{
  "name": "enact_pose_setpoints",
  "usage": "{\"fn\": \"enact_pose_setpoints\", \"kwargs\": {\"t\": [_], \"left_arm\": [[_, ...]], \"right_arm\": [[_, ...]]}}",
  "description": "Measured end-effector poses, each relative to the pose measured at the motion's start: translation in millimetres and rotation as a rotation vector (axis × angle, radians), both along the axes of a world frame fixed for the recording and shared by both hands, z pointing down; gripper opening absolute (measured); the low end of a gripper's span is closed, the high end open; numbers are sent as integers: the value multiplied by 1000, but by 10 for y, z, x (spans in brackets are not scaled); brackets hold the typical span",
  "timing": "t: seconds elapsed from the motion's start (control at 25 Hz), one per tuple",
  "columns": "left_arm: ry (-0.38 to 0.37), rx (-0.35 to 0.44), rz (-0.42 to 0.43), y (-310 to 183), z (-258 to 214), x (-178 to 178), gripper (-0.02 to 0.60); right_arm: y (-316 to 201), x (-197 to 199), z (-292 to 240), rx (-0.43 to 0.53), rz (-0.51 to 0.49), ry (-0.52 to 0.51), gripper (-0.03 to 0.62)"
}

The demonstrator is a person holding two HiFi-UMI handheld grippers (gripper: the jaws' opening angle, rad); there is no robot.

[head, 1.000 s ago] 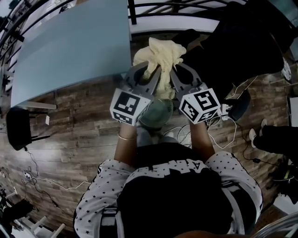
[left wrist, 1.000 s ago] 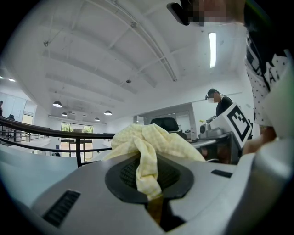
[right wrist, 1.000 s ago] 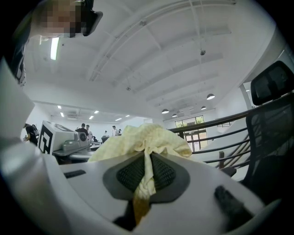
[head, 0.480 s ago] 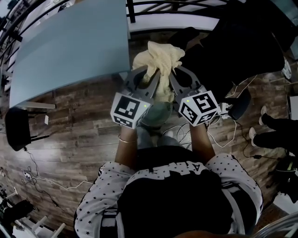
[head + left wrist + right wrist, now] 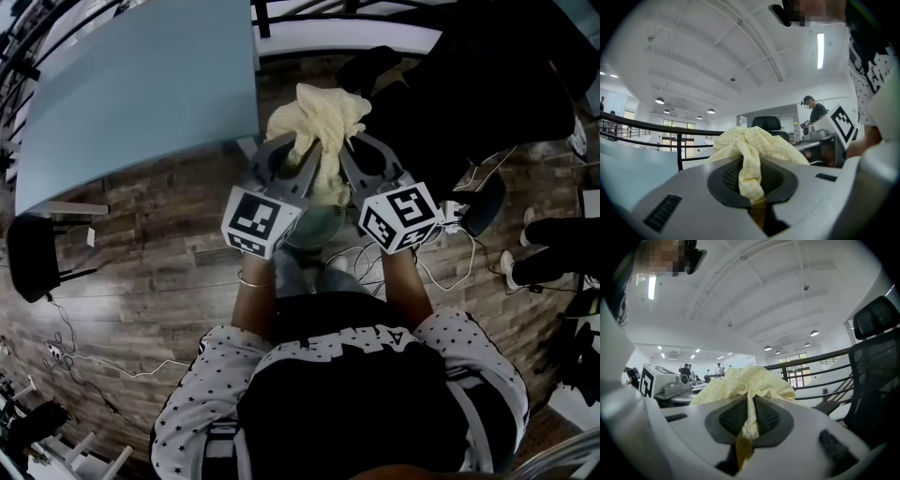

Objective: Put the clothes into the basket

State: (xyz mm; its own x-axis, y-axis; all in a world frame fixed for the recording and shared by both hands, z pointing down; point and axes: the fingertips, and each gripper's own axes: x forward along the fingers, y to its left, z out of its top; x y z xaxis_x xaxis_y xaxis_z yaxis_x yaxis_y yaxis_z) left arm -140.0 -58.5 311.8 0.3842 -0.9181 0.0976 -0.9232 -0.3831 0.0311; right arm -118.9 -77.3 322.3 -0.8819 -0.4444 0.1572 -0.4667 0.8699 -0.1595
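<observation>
A pale yellow checked cloth [image 5: 320,120] is bunched up in the air between both grippers, above the wooden floor. My left gripper [image 5: 305,155] is shut on its left part, and in the left gripper view a fold of the yellow cloth [image 5: 750,159] is pinched between the dark pads. My right gripper [image 5: 345,150] is shut on the right part; the right gripper view shows the yellow cloth [image 5: 750,390] squeezed between its pads too. Below the grippers a round greenish basket [image 5: 317,225] shows partly, mostly hidden by the marker cubes.
A blue-grey table [image 5: 131,94] stands at the upper left, its corner close to the cloth. A black office chair [image 5: 487,84] fills the upper right. White cables [image 5: 441,267] trail on the floor to the right. A small black stool [image 5: 33,258] is at the left edge.
Both grippers with the cloth have sunk slightly and sit a little higher in the picture; the basket beneath is more covered by them. The jaws stay shut on the cloth.
</observation>
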Motion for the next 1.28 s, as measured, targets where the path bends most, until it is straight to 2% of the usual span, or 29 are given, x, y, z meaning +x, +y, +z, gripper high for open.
{"fn": "enact_pose_setpoints", "kwargs": {"t": [1.28], "left_arm": [[29,-77,22,127,463,13,41]], "right_arm": [[120,10,435,-53,-12,58,41]]}}
